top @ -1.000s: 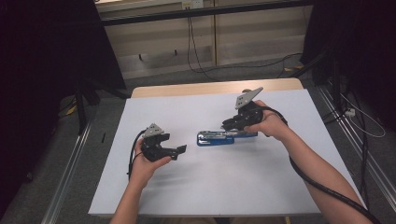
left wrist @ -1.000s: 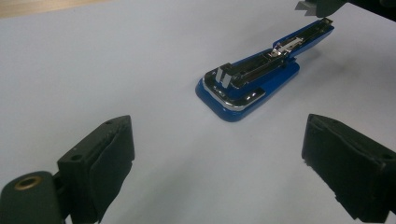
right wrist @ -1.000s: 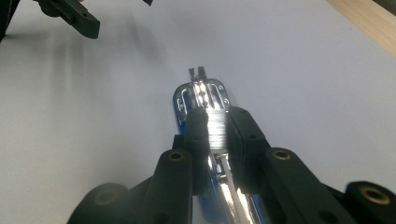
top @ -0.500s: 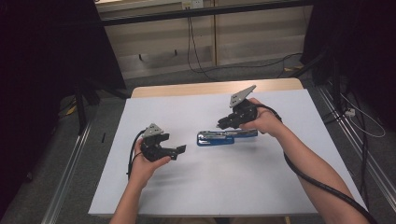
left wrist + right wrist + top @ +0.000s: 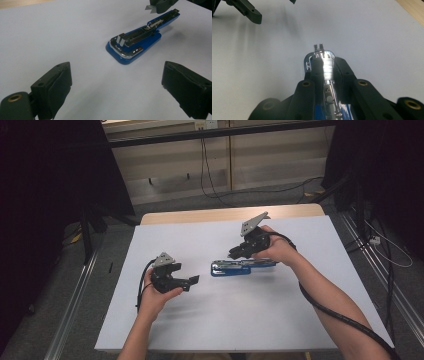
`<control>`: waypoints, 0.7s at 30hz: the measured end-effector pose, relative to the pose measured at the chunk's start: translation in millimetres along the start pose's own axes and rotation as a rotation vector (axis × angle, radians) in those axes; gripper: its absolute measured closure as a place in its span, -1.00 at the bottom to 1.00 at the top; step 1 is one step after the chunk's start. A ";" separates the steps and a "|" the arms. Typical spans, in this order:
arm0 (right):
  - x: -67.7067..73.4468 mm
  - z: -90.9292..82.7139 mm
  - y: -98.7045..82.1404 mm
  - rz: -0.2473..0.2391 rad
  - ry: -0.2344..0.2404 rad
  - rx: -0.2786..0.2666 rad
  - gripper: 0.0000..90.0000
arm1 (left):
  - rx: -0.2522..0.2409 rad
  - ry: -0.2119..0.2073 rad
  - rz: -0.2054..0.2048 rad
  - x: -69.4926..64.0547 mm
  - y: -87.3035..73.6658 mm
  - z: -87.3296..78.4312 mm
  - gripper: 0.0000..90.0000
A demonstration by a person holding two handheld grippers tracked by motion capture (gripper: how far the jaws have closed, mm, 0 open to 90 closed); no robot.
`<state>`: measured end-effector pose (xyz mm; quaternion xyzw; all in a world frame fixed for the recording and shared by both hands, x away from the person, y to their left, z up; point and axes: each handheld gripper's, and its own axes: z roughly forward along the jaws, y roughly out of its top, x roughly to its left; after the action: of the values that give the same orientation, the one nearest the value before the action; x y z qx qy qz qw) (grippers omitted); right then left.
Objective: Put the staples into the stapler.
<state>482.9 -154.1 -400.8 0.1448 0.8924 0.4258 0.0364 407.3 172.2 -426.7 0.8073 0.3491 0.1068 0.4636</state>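
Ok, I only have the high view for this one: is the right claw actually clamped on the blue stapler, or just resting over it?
Observer: Clamped. In the right gripper view the right claw has both jaws pressed against the sides of the chrome upper part of the stapler.
Reviewer: And the left claw, anything in it?
Observer: No. In the left gripper view the left claw stands wide open over the bare table, with the stapler ahead of it and apart.
Reviewer: Is the stapler's top closed?
Observer: The left gripper view shows its metal staple channel exposed from above.
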 end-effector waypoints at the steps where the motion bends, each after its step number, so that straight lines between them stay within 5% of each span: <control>1: -0.3 0.6 0.1 -0.002 -0.001 -0.001 0.76 | 0.000 -0.001 0.001 0.0 0.1 -0.1 -0.79; 21: -1.7 14.0 6.5 -0.016 0.019 0.006 0.76 | 0.002 -0.003 0.000 0.2 0.0 0.0 -0.79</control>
<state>488.6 -140.2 -404.7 0.1337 0.8953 0.4239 0.0308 407.4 172.4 -426.7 0.8081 0.3485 0.1051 0.4632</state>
